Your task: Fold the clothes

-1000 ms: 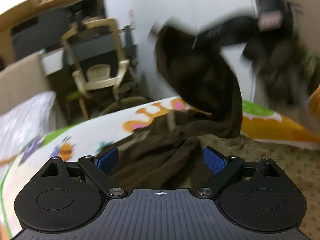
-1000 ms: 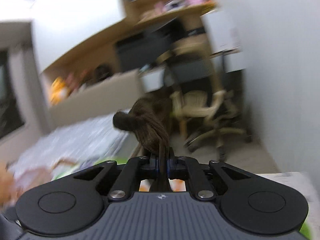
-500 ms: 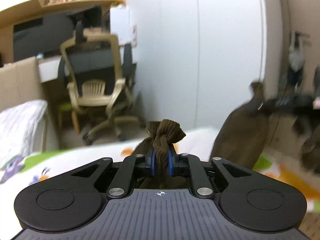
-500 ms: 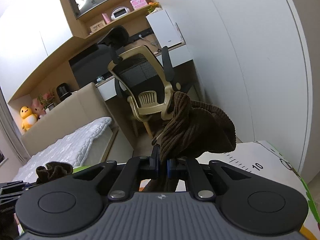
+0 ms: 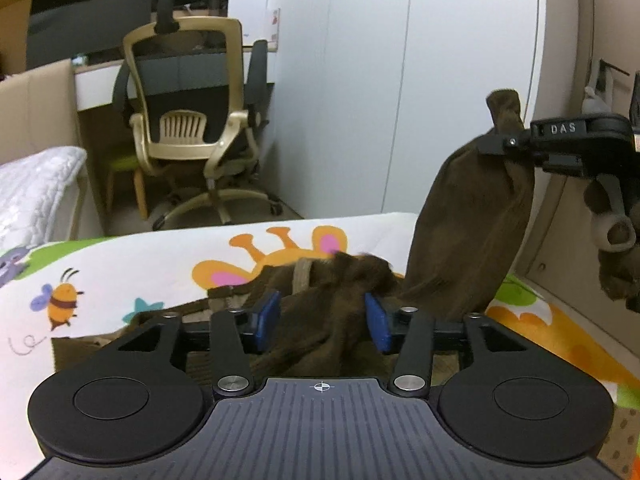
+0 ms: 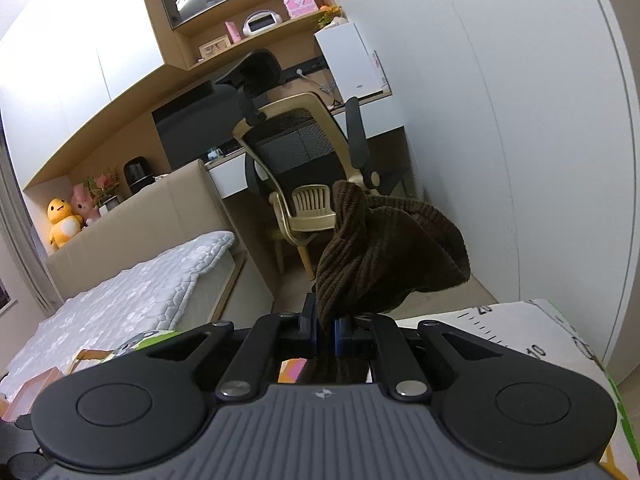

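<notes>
Having just been opening, the left gripper [image 5: 322, 322] jaws are standing apart around the brown garment [image 5: 472, 216], seemingly released; the right gripper [image 6: 327, 330] is pinching it above the mat [image 5: 132, 276].

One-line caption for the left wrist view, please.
Left gripper, jaws just opening around bunched brown garment on cartoon mat; right gripper holds a corner aloft.

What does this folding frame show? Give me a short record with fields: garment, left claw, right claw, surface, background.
garment: brown corduroy garment, one end lifted, the rest bunched on the mat
left claw: left claw has just been opening; fabric lies between its blue pads, not pinched
right claw: right claw shut on the garment's raised end
surface: cartoon-print mat
background: office chair, bed, white wardrobe doors
</notes>
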`<state>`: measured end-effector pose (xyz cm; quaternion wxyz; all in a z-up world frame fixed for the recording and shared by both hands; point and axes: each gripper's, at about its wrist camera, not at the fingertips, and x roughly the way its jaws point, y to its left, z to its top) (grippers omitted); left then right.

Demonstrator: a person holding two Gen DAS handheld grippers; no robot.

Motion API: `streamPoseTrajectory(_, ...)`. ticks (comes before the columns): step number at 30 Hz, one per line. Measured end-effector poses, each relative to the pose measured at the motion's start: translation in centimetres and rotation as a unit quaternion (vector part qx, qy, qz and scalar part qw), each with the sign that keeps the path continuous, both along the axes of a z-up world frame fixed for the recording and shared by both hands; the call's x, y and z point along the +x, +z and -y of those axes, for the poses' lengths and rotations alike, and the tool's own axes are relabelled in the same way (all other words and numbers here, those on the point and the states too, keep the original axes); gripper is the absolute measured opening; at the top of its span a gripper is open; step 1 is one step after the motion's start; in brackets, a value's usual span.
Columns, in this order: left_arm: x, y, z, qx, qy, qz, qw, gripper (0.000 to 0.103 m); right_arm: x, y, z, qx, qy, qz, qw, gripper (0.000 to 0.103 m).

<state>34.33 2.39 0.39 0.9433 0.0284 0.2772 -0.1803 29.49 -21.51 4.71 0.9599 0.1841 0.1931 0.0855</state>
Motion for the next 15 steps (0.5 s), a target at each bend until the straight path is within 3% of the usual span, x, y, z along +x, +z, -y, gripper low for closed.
streamPoseTrajectory(5, -0.6, -0.3, -0.1, 0.009, -0.01, -0.01, 0.9999, 0.061, 0.0, -0.2, -0.3, -0.005, 0.002, -0.007, 1.0, 0.007)
streamPoseTrajectory(7, -1.2, -0.5, -0.1, 0.02, -0.032, -0.012, 0.9992, 0.078, -0.2, -0.3, 0.1, -0.004, 0.0, -0.007, 1.0, 0.007)
streamPoseTrajectory(9, -2.3, -0.9, -0.1, 0.037, -0.06, -0.01, 0.9974, 0.086, -0.3, -0.6, 0.5, -0.003, -0.003, -0.009, 1.0, 0.007)
streamPoseTrajectory(13, -2.5, -2.4, 0.1, 0.091, -0.054, -0.013, 0.9943, 0.086, -0.1, -1.7, 1.0, 0.006, -0.009, -0.02, 1.0, 0.007)
streamPoseTrajectory(15, -1.4, -2.7, 0.0, 0.09, -0.03, -0.018, 0.9953, 0.083, 0.0, -2.3, 1.2, 0.012, -0.009, -0.026, 1.0, 0.007)
